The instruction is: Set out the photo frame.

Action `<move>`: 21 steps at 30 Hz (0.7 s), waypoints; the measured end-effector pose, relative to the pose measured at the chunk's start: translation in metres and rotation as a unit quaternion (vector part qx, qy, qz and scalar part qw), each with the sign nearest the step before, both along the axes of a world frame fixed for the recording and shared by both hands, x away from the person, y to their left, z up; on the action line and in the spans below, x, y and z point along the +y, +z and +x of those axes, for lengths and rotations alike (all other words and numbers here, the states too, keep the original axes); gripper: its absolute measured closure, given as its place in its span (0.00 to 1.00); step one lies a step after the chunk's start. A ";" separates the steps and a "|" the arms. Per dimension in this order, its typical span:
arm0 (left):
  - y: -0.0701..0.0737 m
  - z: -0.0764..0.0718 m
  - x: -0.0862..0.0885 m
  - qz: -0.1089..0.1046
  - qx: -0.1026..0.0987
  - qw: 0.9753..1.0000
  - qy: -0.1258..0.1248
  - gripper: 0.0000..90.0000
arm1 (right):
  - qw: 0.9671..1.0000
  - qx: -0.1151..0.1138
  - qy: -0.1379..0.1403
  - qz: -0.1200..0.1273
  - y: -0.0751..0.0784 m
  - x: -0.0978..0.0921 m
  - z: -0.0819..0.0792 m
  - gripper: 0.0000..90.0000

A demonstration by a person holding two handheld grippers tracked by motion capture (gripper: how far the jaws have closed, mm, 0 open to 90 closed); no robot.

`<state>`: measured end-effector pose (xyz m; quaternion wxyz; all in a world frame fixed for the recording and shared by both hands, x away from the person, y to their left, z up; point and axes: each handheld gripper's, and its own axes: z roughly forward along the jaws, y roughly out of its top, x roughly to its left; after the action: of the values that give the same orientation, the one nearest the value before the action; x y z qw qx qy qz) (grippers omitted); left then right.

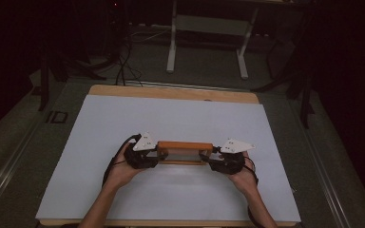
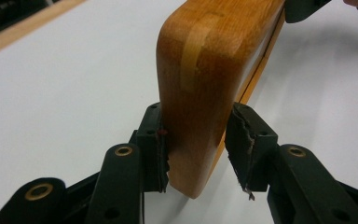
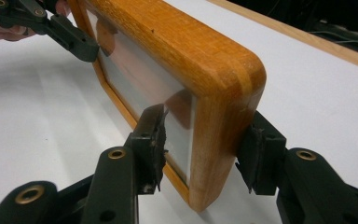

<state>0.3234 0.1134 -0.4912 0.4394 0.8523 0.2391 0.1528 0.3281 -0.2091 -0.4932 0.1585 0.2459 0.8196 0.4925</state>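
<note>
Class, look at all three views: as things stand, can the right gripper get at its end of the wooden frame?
Probably yes: the right gripper already straddles the wooden frame at its end, one jaw on each face, nothing between.

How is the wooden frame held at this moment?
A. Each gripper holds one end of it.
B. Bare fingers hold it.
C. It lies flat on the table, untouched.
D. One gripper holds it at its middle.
A: the left gripper and the right gripper each have their jaws around one end of the wooden frame.

Wooden frame (image 1: 185,146): orange-brown varnished wood w/ rounded corners, glossy pane inside. Stands upright on its long edge, on the white table (image 1: 180,118), approx mid-width, nearer the table's front edge than its back.
</note>
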 end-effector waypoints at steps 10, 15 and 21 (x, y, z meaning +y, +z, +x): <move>-0.003 -0.001 0.008 -0.017 0.042 0.999 -0.002 0.68 | 0.999 0.033 0.012 0.004 -0.001 0.004 0.003 0.61; -0.004 0.001 0.016 -0.053 0.070 0.996 -0.010 0.69 | 0.999 0.049 0.017 0.015 0.000 0.004 0.004 0.62; -0.009 0.002 0.017 -0.045 0.082 0.996 -0.006 0.69 | 0.998 0.064 0.017 0.012 -0.004 0.006 0.006 0.62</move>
<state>0.3257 0.1301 -0.5007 0.4568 0.8429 0.2757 0.0690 0.3341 -0.2035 -0.4970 0.0940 0.2649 0.8262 0.4883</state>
